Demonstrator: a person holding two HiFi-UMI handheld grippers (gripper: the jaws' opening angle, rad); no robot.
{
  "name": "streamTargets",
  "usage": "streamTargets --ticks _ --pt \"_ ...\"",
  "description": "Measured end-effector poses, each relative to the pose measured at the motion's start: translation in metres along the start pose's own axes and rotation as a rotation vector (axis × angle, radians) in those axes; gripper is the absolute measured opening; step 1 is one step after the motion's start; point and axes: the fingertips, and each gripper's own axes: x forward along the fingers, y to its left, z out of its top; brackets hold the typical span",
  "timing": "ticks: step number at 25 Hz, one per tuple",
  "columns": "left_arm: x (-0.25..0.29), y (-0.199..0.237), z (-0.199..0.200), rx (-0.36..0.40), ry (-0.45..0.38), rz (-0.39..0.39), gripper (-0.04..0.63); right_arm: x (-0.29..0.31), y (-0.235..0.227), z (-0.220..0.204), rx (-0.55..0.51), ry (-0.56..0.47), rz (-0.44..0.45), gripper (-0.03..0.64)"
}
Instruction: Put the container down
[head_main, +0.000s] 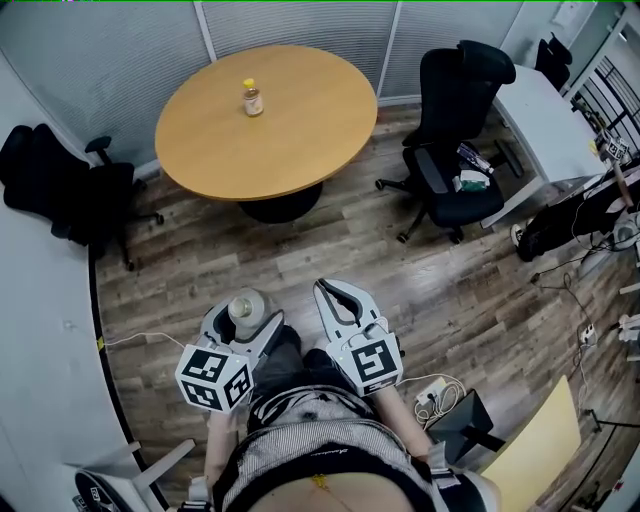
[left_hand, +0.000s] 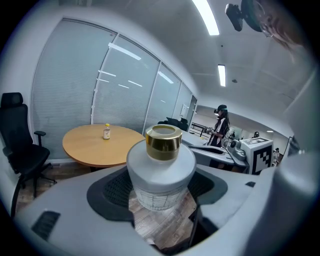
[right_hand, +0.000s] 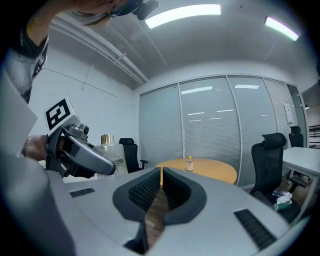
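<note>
1. Left gripper (head_main: 243, 325), lower left-centre of the head view: jaws pinch the container (left_hand: 161, 172), a white jar with a gold cap (left_hand: 163, 141), held upright over the wood floor (head_main: 250, 250).
2. Right gripper (head_main: 336, 296), just to its right: jaws pressed together, nothing between them.
3. Round table (head_main: 300, 140), upper left: small bottle (head_main: 253, 98) stands on it.

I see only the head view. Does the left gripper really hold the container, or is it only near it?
Observer: It holds it. In the left gripper view, the left gripper has its jaws pressed on the body of the white container from both sides.
Operator: And the right gripper?
Observer: The right gripper shows in its own view with its jaws together and nothing between them.
Operator: Is anybody ahead?
Observer: Yes. A person stands far off, right of the round table.
</note>
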Motion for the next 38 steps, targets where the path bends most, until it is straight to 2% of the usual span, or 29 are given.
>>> streamTargets --ticks 16,26,31,38 --pt "0.028 0.033 0.019 0.012 0.005 -0.027 0.344 0.04 -0.006 0.005 -0.036 0.0 0.026 0.026" --pt "0.056 0.08 0.046 0.062 0.017 -0.063 0.344 0.108 -0.014 0.025 -0.046 -0.009 0.01 0.026" --pt "0.067 0.108 0.061 0.064 0.013 -0.079 0.344 0.144 -0.014 0.032 -0.082 -0.018 0.018 0.026" --pt "0.077 0.143 0.069 0.053 0.012 -0.106 0.344 0.182 -0.012 0.035 -0.062 -0.003 -0.006 0.026"
